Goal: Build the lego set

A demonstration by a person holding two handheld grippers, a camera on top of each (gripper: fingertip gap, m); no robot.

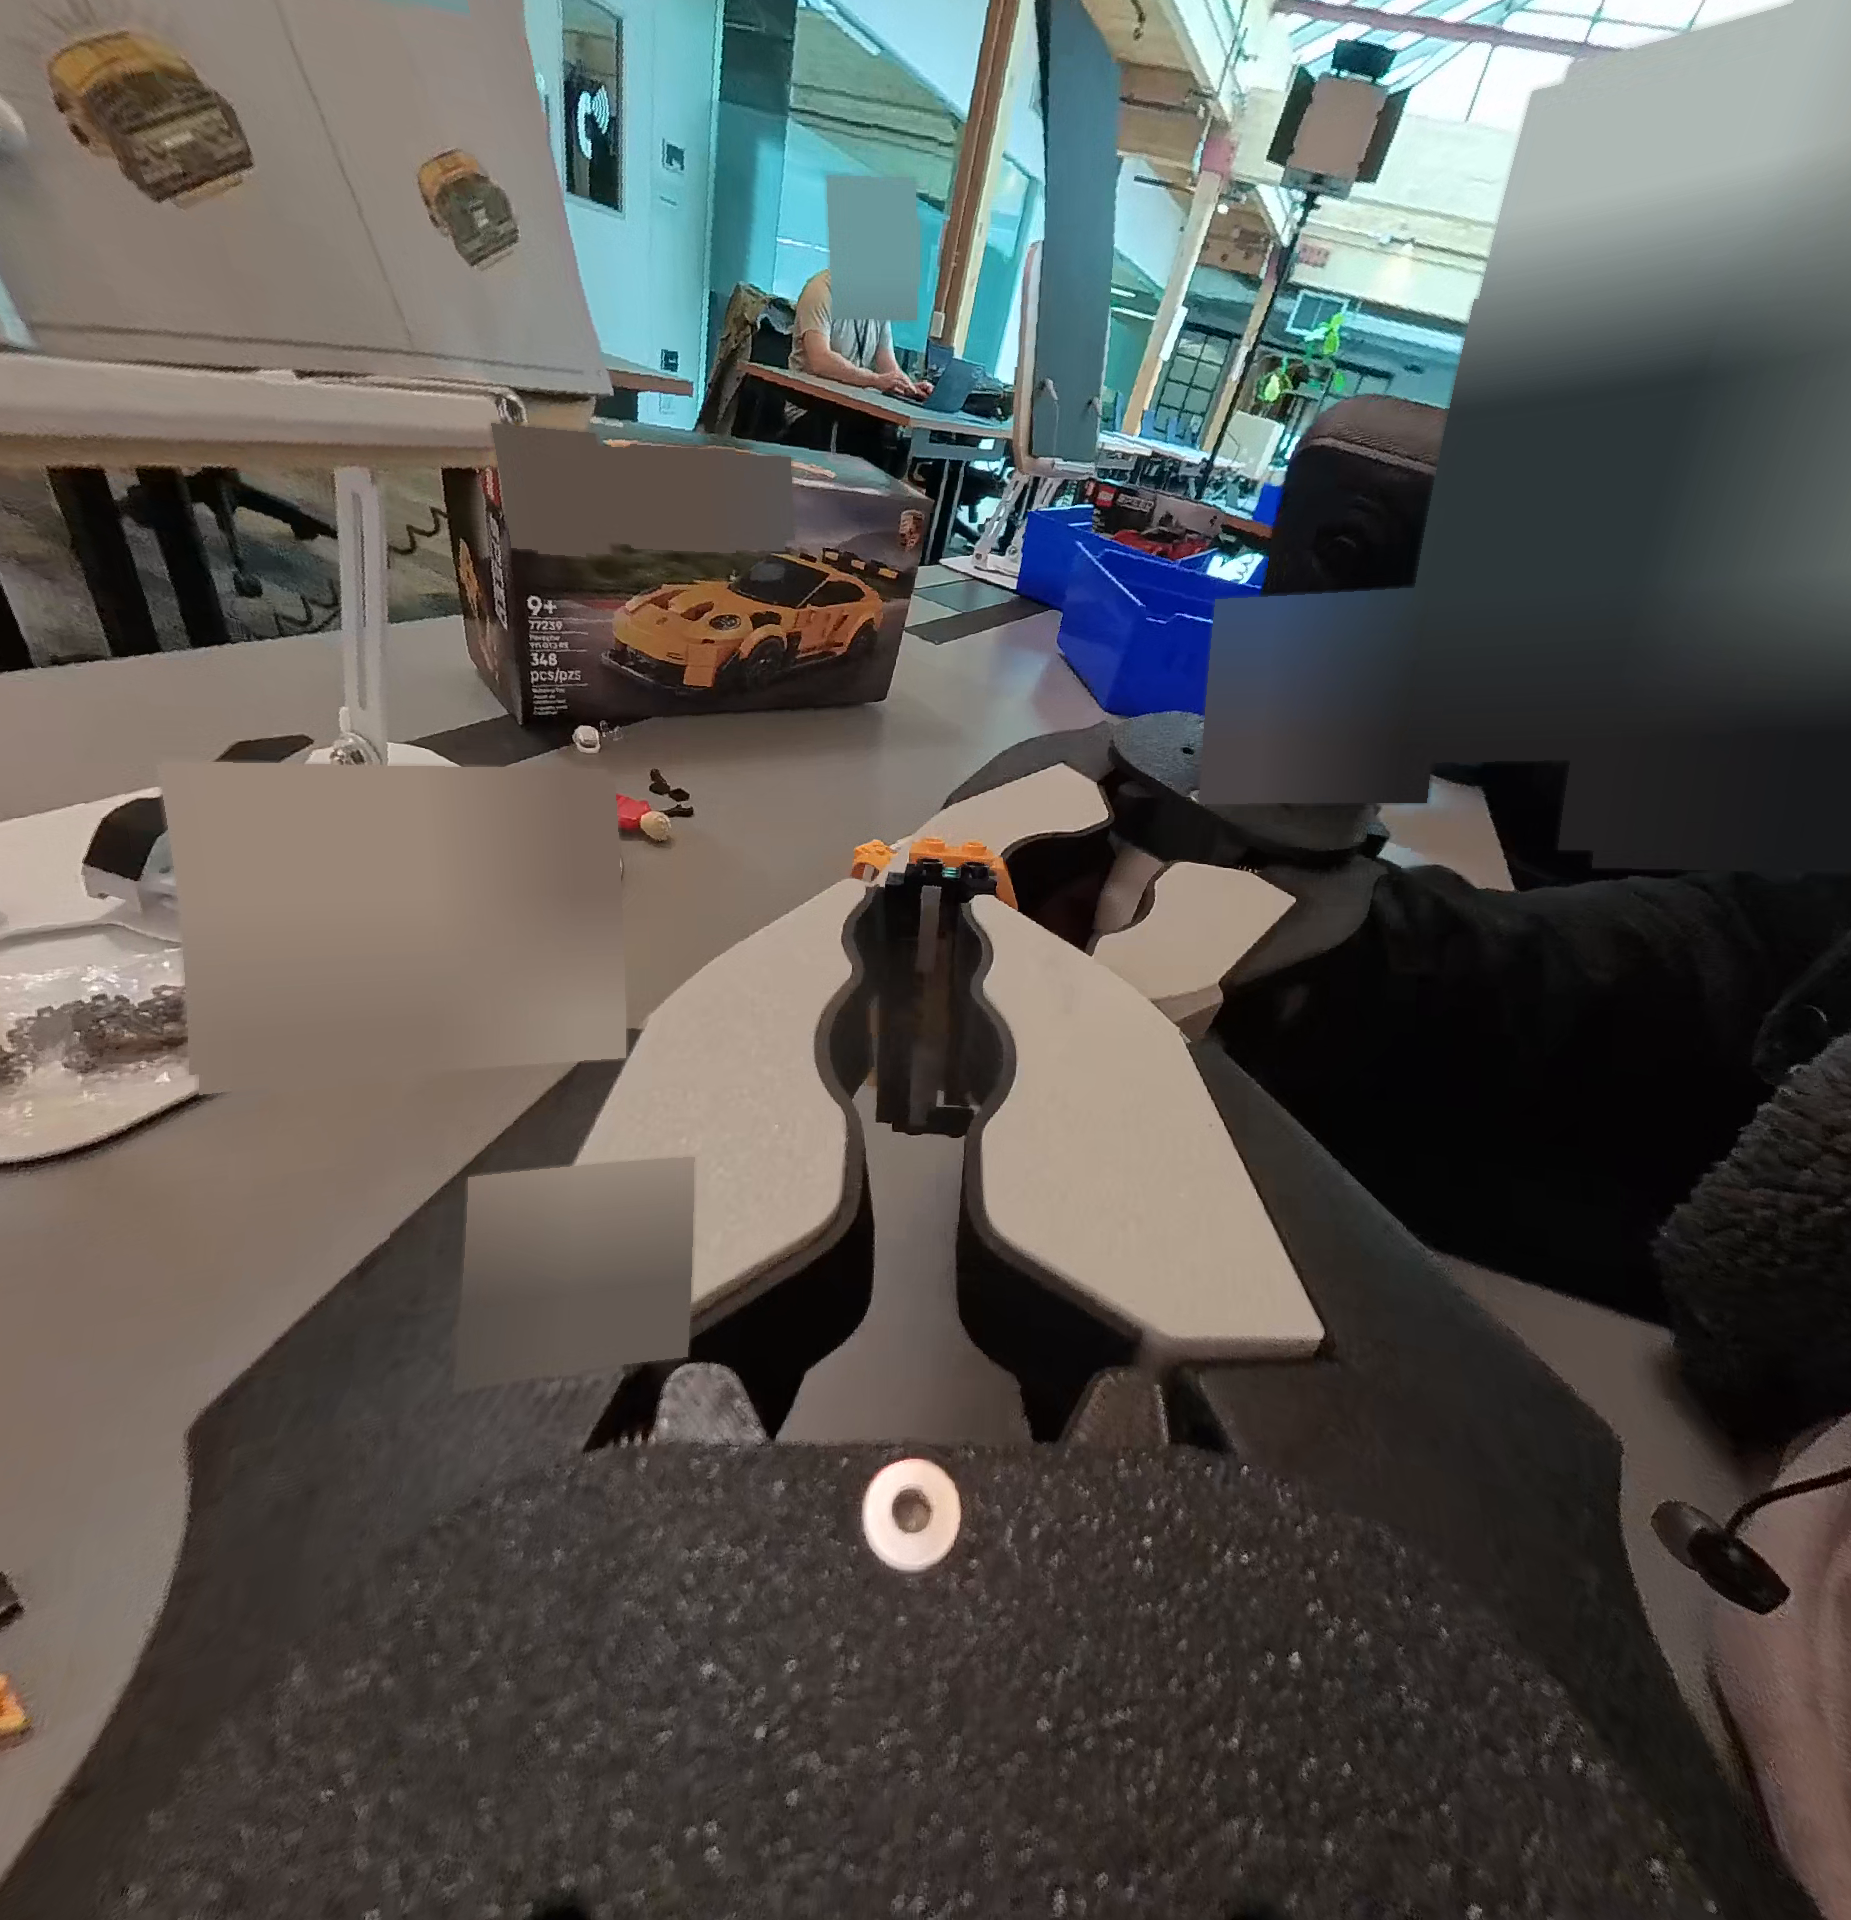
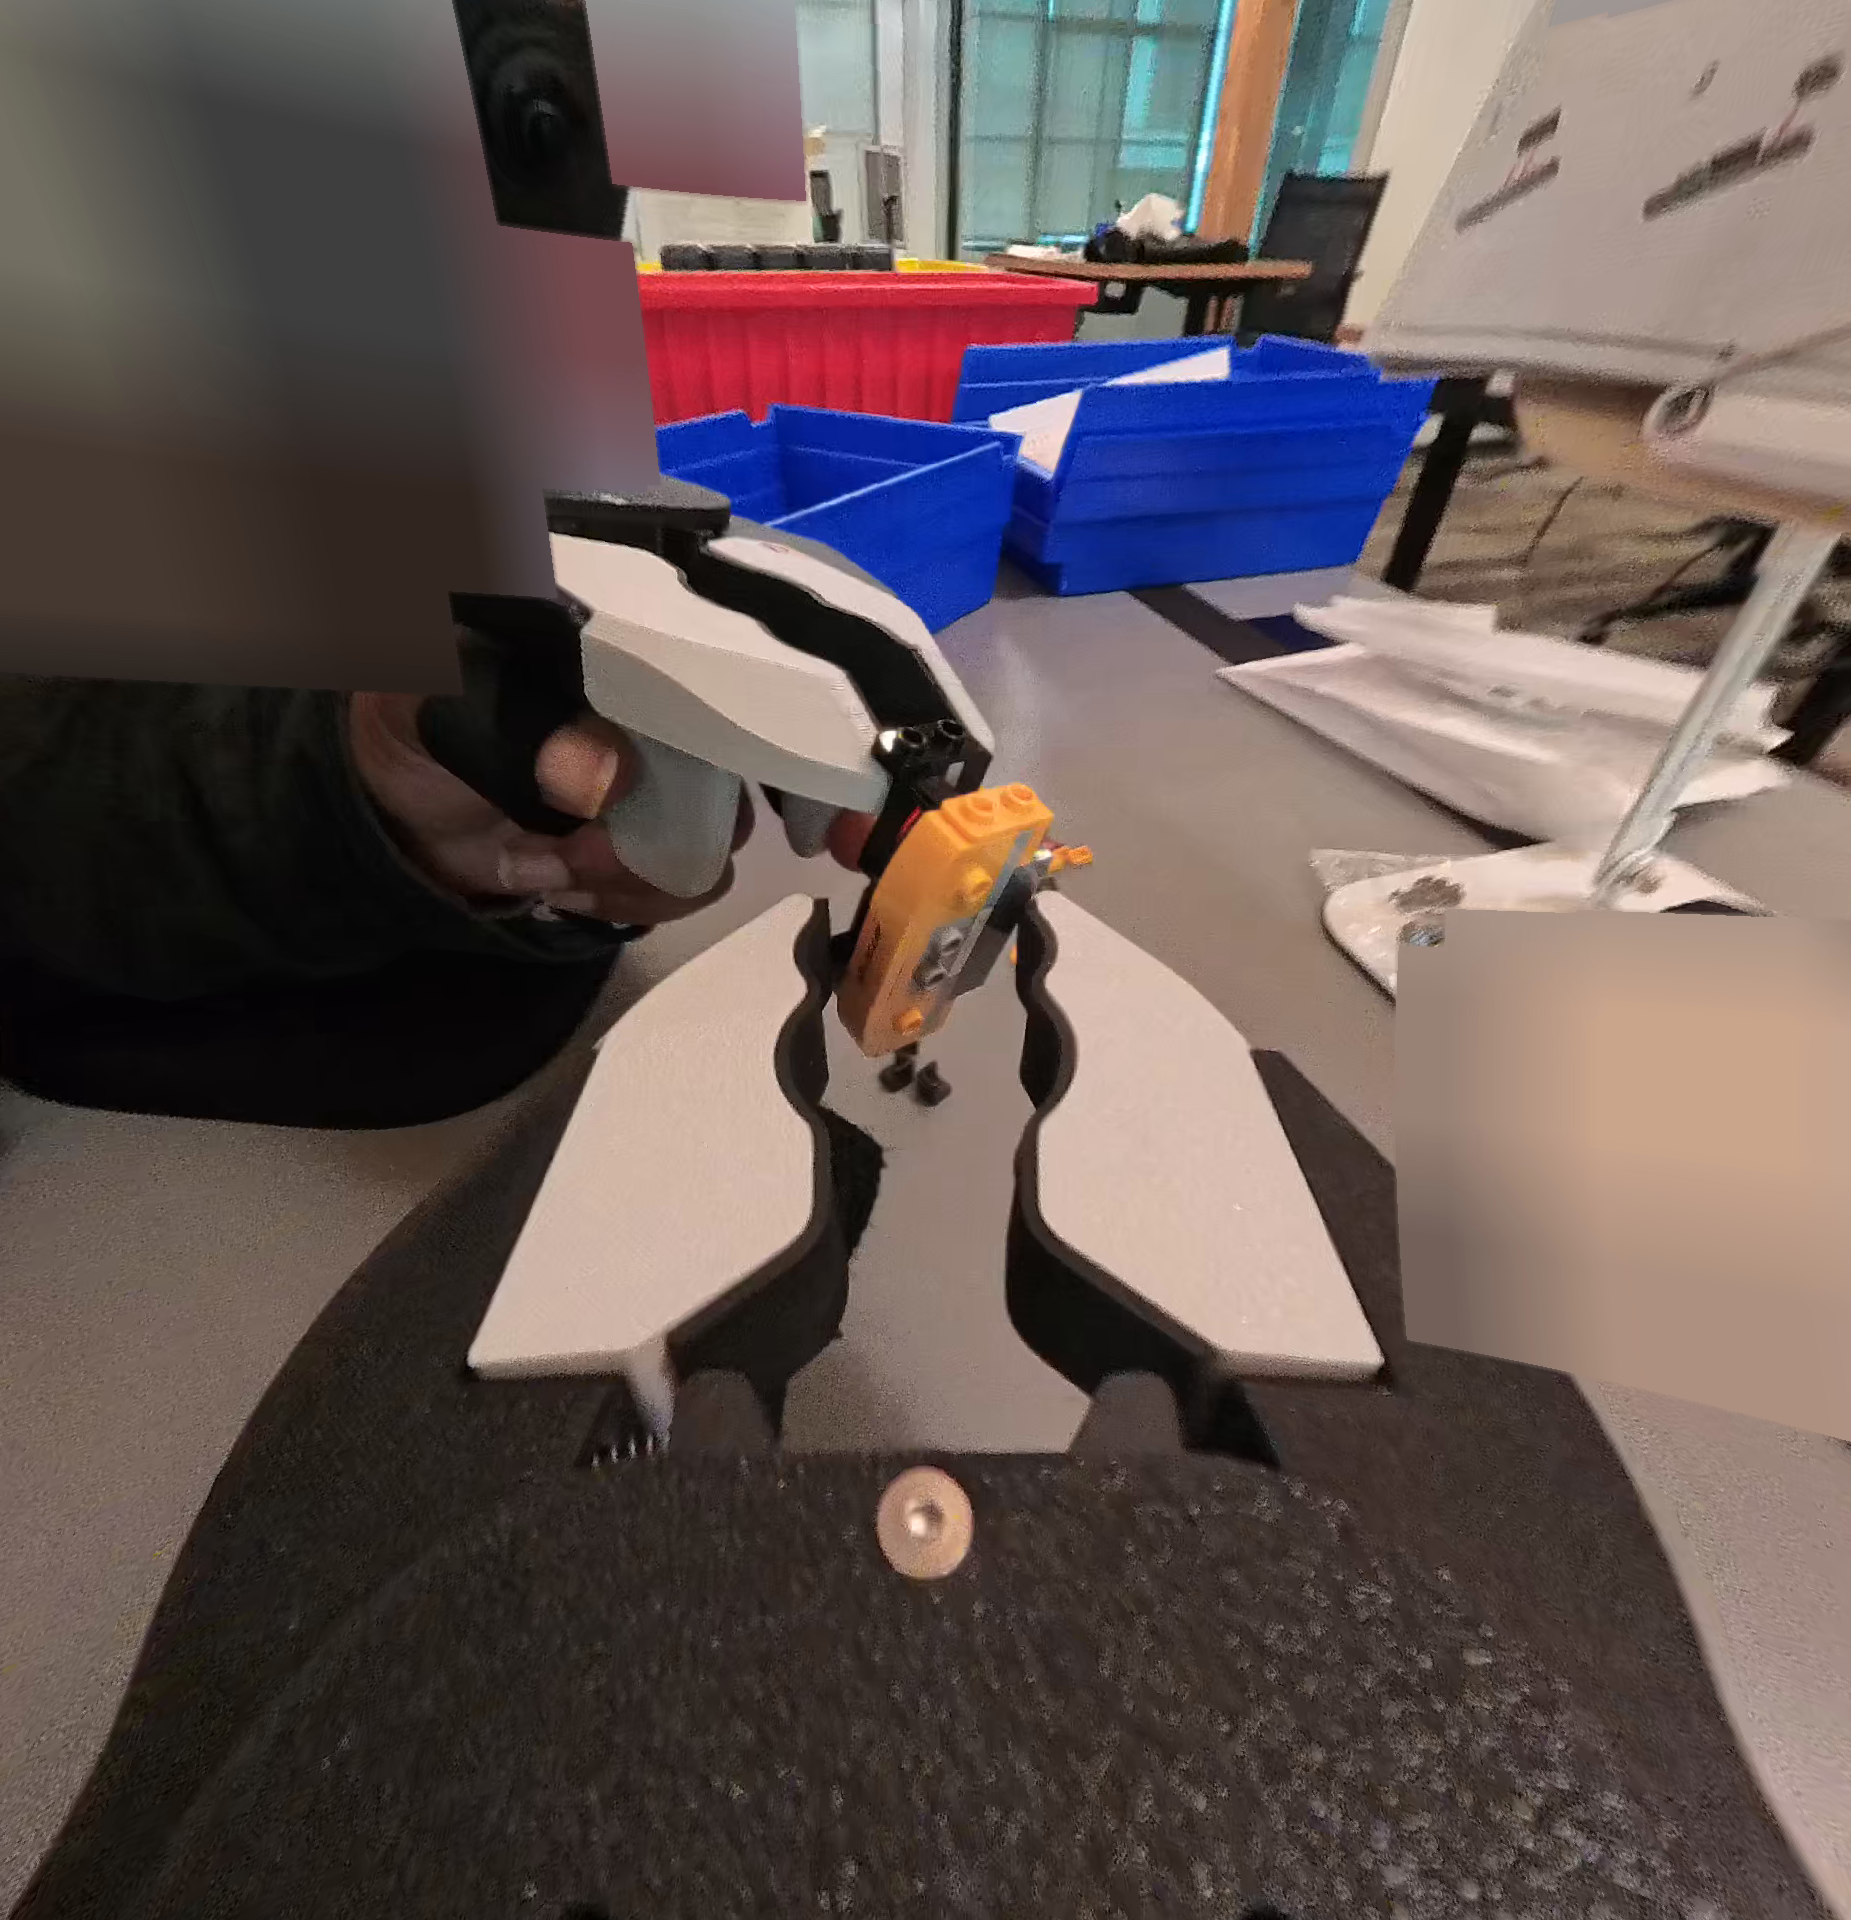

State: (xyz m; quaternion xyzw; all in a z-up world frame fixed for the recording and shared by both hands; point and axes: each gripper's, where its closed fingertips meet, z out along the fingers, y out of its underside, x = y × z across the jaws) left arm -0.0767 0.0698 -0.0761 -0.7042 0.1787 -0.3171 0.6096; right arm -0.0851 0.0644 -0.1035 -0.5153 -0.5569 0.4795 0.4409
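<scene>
A small lego assembly (image 2: pixel 926 925) of orange bricks on black and grey parts hangs above the table between both grippers. My left gripper (image 1: pixel 926 904) is shut on its narrow black part (image 1: pixel 916 997); the orange bricks (image 1: pixel 952 854) stick out past the fingertips. In the right wrist view the left gripper (image 2: pixel 926 753) comes in from the left, held by a hand (image 2: pixel 547 831), and clamps the black top. My right gripper (image 2: pixel 921 925) has its fingers close around the orange body, seemingly gripping it. In the left wrist view it (image 1: pixel 1014 873) meets the assembly from the right.
The lego box (image 1: pixel 692 603) stands behind on the grey table (image 1: pixel 900 748). Minifigure parts (image 1: pixel 651 816) lie before it. Bags of pieces (image 1: pixel 69 1029) lie at the left. An instruction booklet on a stand (image 1: pixel 277 177) is at the top left. Blue bins (image 2: pixel 1191 468) and a red bin (image 2: pixel 848 332) stand behind. The grippers are tip to tip, or close to it.
</scene>
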